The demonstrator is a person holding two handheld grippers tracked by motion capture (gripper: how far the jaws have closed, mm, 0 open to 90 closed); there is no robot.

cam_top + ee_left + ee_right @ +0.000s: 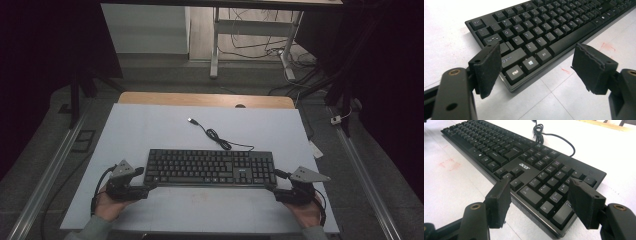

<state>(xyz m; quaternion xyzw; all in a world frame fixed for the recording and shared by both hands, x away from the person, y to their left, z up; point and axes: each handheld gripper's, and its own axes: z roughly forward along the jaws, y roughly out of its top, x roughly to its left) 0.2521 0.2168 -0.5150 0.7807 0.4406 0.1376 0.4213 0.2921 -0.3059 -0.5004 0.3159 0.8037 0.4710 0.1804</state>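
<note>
Flanking the keyboard, left claw and right claw gape open, its far end cut off.

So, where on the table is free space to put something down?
The white table is bare left of the cable behind the keyboard, and along the near edge between the two grippers. It is crowded at the keyboard's ends, beside the left gripper and right gripper.
</note>
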